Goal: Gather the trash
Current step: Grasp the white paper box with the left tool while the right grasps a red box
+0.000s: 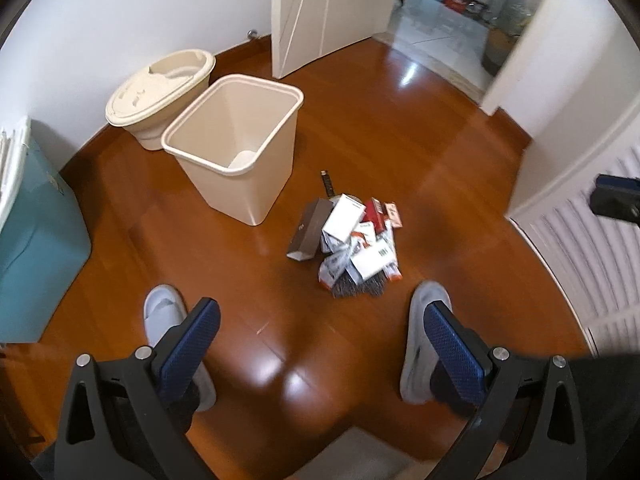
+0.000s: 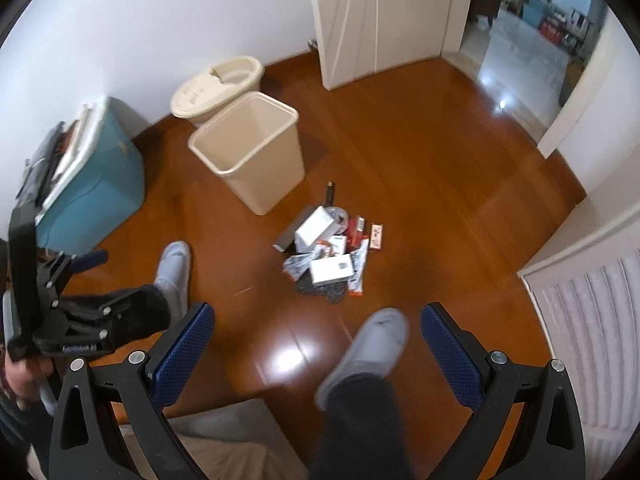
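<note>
A pile of trash [image 1: 350, 242], small boxes and wrappers on a dark patterned sheet, lies on the wooden floor; it also shows in the right wrist view [image 2: 330, 254]. An open, empty beige waste bin [image 1: 236, 140] stands behind and left of the pile, also in the right wrist view [image 2: 254, 148]. My left gripper [image 1: 320, 324] is open and empty, well above the floor, short of the pile. My right gripper [image 2: 318, 328] is open and empty, also held high. The left gripper's body [image 2: 80, 316] shows at the left of the right wrist view.
A round beige lidded bin [image 1: 160, 92] stands by the wall behind the open bin. A teal box [image 1: 36, 236] is at the left. A white door [image 1: 320, 12] and a doorway are at the back. The person's slippered feet [image 1: 168, 320] stand near me.
</note>
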The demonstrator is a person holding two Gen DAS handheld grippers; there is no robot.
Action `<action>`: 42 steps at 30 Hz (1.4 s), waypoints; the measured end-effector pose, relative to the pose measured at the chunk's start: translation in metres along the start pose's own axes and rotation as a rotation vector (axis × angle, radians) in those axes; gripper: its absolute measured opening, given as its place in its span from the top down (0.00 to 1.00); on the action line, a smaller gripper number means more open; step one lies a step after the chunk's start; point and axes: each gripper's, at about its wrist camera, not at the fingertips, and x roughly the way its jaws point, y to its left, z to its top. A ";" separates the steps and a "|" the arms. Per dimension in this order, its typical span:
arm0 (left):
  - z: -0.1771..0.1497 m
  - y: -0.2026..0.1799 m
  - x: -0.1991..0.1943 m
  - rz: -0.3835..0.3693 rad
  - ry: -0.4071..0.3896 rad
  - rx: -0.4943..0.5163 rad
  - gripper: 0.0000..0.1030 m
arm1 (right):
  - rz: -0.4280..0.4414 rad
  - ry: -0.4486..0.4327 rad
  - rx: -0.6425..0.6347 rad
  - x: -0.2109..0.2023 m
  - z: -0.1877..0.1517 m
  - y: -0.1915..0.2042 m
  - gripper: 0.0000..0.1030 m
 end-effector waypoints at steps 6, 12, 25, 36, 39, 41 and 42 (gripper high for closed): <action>0.040 -0.019 0.119 0.059 0.085 0.055 0.00 | 0.064 0.107 0.038 0.152 0.060 -0.056 0.00; 0.078 -0.030 0.218 0.088 0.147 0.150 0.00 | 0.127 0.180 0.165 0.318 0.072 -0.120 0.03; 0.090 -0.040 0.315 0.037 0.168 0.118 0.00 | 0.031 0.176 0.205 0.514 0.065 -0.169 0.11; 0.083 -0.070 0.353 0.026 0.206 0.282 0.00 | -0.015 0.168 0.156 0.540 0.073 -0.156 0.69; 0.089 -0.070 0.363 0.012 0.227 0.310 0.00 | -0.001 0.135 0.244 0.523 0.069 -0.170 0.69; 0.094 -0.063 0.370 0.013 0.240 0.319 0.00 | 0.017 0.094 0.288 0.507 0.067 -0.181 0.69; 0.096 -0.059 0.372 0.009 0.244 0.321 0.00 | 0.020 0.078 0.300 0.499 0.066 -0.186 0.69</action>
